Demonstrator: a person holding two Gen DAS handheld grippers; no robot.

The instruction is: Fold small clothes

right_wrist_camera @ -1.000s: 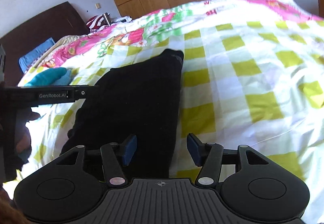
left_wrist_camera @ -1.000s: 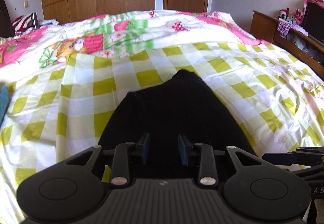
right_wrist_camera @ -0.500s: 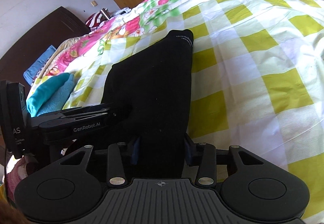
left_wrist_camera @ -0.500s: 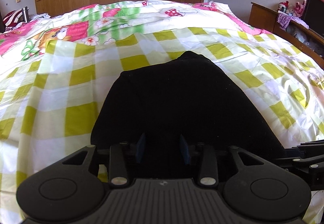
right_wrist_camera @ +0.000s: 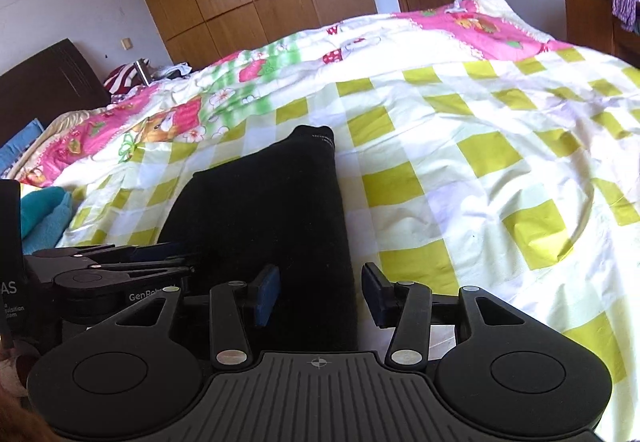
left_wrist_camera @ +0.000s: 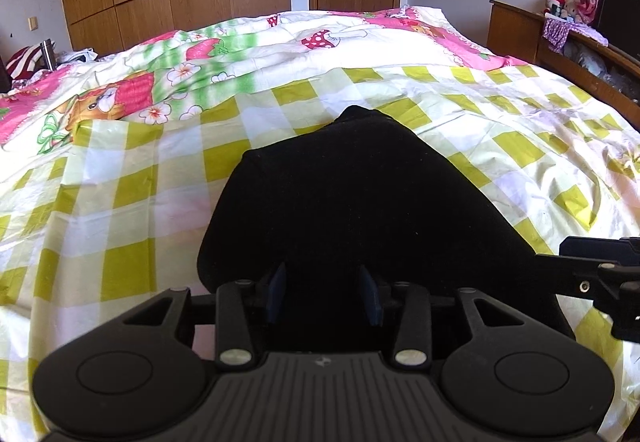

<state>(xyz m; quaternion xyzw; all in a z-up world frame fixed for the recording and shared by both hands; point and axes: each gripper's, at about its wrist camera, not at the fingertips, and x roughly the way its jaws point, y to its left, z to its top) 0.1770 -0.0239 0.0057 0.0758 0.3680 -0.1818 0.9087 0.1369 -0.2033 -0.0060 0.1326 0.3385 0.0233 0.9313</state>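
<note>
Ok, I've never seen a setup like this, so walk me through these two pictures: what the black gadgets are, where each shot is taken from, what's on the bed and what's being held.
There is no robot here. A person holds a hand-held tool in each hand, and each carries a wide-angle camera looking forward along its two blue-padded fingers. One picture comes from the left tool, the other from the right tool; each also shows the other tool at its edge.

On the bed lies a yellow-and-white checked sheet, with a pink cartoon quilt behind it. On the sheet lies a black garment, apparently folded into a long strip. A teal cloth sits at the far left of the right view.

Both tools stand open at the garment's near end, fingers apart on either side of the fabric, so nothing is clamped.
</note>
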